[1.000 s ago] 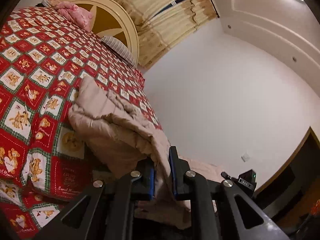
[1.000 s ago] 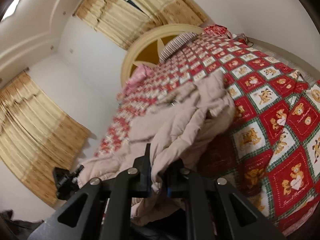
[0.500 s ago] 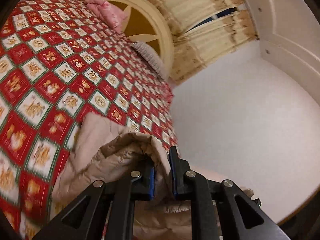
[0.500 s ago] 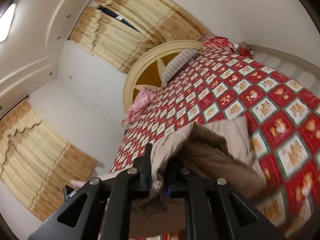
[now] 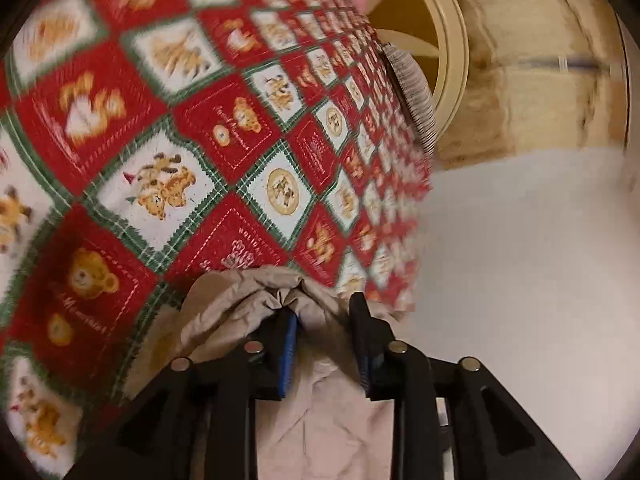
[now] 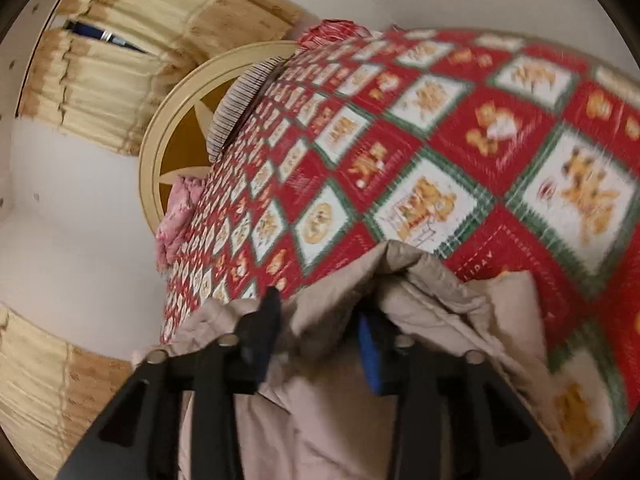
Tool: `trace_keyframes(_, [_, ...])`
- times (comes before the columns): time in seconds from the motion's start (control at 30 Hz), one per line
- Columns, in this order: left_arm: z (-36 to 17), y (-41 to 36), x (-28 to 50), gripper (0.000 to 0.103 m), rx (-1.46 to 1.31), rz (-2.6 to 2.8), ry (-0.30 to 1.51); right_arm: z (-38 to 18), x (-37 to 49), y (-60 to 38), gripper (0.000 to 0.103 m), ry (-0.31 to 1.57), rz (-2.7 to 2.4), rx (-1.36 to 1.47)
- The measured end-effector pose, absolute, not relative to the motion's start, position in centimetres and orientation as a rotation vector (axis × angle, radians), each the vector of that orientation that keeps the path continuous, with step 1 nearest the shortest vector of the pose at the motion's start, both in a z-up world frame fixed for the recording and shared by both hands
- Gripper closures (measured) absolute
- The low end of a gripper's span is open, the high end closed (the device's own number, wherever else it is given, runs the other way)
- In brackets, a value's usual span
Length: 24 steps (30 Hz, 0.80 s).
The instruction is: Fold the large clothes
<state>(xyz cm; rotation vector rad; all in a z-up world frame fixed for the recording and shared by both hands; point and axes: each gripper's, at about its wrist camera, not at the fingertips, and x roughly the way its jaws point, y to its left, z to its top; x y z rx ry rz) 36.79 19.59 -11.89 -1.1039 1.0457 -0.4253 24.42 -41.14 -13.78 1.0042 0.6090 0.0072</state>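
Left wrist view: 1 beige garment (image 5: pixel 320 412), 1 bear-print quilt (image 5: pixel 192 152)

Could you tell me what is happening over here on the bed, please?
A person is folding a large beige padded garment on a bed with a red teddy-bear quilt, using a pair of tongs in each hand. The left tongs and right tongs have just been opening. The fabric sits bunched between the parted jaws, which no longer pinch it, so the lifted edge looks just laid down on the quilt.
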Motion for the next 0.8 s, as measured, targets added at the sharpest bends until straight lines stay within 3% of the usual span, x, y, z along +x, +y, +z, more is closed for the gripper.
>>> trace_keyframes(0.07, [-12.0,21.5,37.1,0.075,-1.13,-0.419,1.004,-14.3,24.4,-41.5,0.056,0.562,0.013,0.996])
trace_keyframes(0.13, [-10.7,22.9,36.7,0.066,-1.046,-0.333,0.945,-13.9,24.2,-41.5,0.039,0.547,0.024,0.949])
trace_keyframes(0.2, [-8.9,24.0,36.0,0.052,-0.971,-0.262,0.887,-13.1,23.6,-41.5,0.033,0.531,0.036,0.925])
trace_keyframes(0.33, [-4.4,22.4,34.1,0.052,-0.732,-0.232,0.805,-8.5,19.4,-42.5,0.029,0.378,0.009,0.912])
trace_keyframes(0.37, [-3.1,20.7,33.4,0.052,-0.617,-0.234,0.796,-7.1,18.5,-42.4,0.03,0.346,-0.009,0.872])
trace_keyframes(0.4, [-2.0,18.8,32.7,0.052,-0.51,-0.248,0.784,-5.5,17.5,-42.0,0.036,0.339,-0.032,0.807])
trace_keyframes(0.43, [-1.1,16.0,31.6,0.052,-0.389,-0.275,0.764,-3.9,16.8,-41.0,0.053,0.356,-0.039,0.721])
trace_keyframes(0.5, [-0.3,10.7,29.4,0.051,-0.223,-0.357,0.742,-1.9,16.5,-38.1,0.064,0.414,-0.01,0.567])
trace_keyframes(0.63, [-2.0,2.1,26.8,0.047,-0.179,-0.563,0.78,-0.8,16.4,-29.3,0.065,0.508,0.066,0.27])
trace_keyframes(0.8, [-5.5,-2.8,27.7,0.047,-0.187,-0.499,0.811,-4.6,20.1,-22.7,0.065,0.578,0.108,0.184])
